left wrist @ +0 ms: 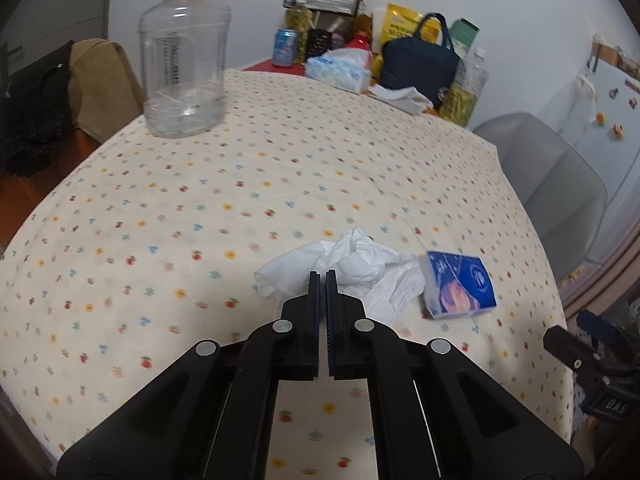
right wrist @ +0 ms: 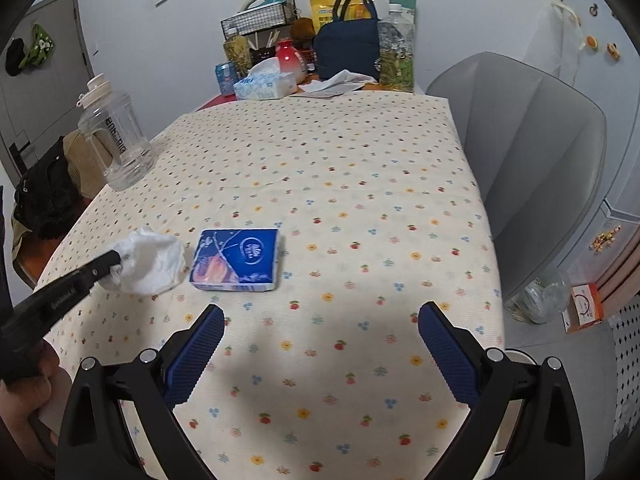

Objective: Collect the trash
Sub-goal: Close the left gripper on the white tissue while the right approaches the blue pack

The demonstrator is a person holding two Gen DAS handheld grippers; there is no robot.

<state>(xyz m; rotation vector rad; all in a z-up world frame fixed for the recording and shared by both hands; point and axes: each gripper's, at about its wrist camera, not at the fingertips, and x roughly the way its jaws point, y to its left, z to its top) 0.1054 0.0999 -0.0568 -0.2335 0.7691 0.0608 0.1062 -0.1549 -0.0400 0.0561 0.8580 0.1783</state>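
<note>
We note the left gripper (left wrist: 323, 274) clenched on the crumpled tissue (left wrist: 360, 268), lower centre of frame, beside the blue tissue pack (right wrist: 236, 260). The right gripper (right wrist: 320, 320) stands released, empty, above the tablecloth (right wrist: 340, 184).

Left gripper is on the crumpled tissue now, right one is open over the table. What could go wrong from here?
1. The left gripper pinches only the near edge of the crumpled tissue; it may tear or slip when lifted.
2. The tissue touches the blue tissue pack, so pulling it away might drag the pack along.
3. The open right gripper hangs close by; reaching for the pack may crowd the left gripper.
</note>
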